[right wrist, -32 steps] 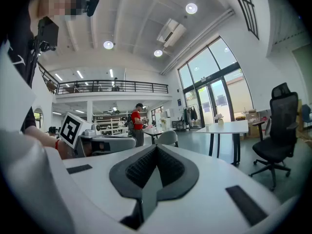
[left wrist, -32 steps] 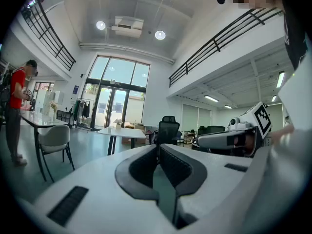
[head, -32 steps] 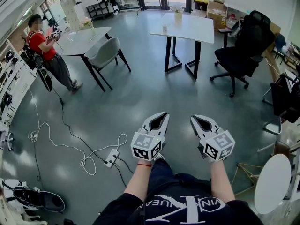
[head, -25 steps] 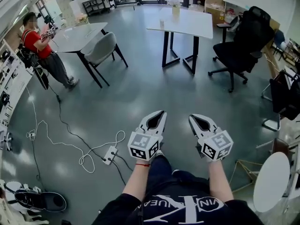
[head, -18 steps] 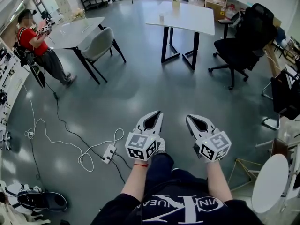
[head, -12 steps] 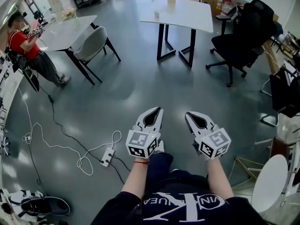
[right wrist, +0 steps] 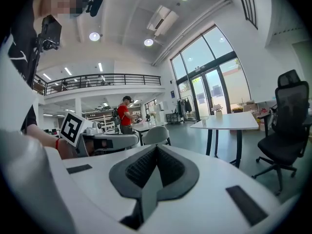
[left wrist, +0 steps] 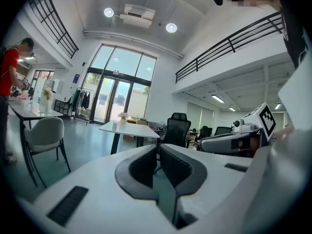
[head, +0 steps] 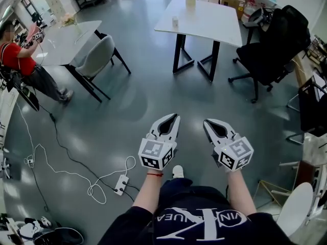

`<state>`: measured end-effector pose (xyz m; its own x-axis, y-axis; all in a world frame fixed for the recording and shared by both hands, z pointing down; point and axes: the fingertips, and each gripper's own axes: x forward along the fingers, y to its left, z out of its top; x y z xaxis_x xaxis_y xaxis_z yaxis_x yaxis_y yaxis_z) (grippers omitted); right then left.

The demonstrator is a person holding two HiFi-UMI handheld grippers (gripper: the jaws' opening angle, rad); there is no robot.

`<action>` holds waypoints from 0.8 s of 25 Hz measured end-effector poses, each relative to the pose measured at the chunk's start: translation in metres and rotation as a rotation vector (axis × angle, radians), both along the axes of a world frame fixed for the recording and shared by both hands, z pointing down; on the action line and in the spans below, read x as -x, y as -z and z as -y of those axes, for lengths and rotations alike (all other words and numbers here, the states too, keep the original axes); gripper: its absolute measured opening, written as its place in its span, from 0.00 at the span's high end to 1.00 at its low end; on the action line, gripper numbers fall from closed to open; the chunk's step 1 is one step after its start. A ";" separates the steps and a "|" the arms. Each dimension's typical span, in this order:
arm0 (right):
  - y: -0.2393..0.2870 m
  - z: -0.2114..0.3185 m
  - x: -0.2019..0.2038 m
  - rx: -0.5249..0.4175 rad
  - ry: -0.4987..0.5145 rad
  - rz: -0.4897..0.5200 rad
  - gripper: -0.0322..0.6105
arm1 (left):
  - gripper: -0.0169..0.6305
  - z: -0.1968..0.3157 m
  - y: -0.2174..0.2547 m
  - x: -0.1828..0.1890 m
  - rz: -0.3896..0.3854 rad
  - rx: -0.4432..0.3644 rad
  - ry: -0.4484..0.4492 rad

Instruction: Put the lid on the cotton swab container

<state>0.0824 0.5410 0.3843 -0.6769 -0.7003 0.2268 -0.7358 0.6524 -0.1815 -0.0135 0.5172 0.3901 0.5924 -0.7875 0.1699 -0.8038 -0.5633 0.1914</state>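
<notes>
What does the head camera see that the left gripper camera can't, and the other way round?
Only the head view shows the power strip on the floor and the wearer's white shoe. Only the left gripper view shows the ceiling lights, the balcony railing and the tall glass doors. Both show the white table, the black office chair, the grey chair, the person in red and the left gripper, its jaws together with nothing between them.

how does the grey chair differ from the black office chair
The grey chair is pale with straight black legs; the black office chair is dark on a star base. The grey chair has a low back; the black office chair a tall one. Both stand empty.
</notes>
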 end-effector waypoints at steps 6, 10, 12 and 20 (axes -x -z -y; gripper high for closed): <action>-0.010 0.046 0.010 0.017 -0.033 0.000 0.95 | 0.93 0.049 -0.007 0.021 -0.003 0.003 -0.009; -0.015 0.064 0.012 0.022 -0.038 -0.012 0.95 | 0.93 0.069 -0.017 0.028 -0.023 0.022 0.001; -0.016 0.075 0.012 0.022 -0.036 -0.009 0.95 | 0.93 0.080 -0.021 0.027 -0.034 0.031 0.002; -0.030 0.144 0.007 0.035 -0.038 0.015 0.95 | 0.93 0.134 -0.029 0.031 -0.022 0.043 0.036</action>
<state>0.0758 0.3973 0.4139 -0.6537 -0.7171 0.2418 -0.7567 0.6173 -0.2150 -0.0443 0.3830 0.4196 0.5680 -0.8004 0.1916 -0.8186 -0.5253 0.2325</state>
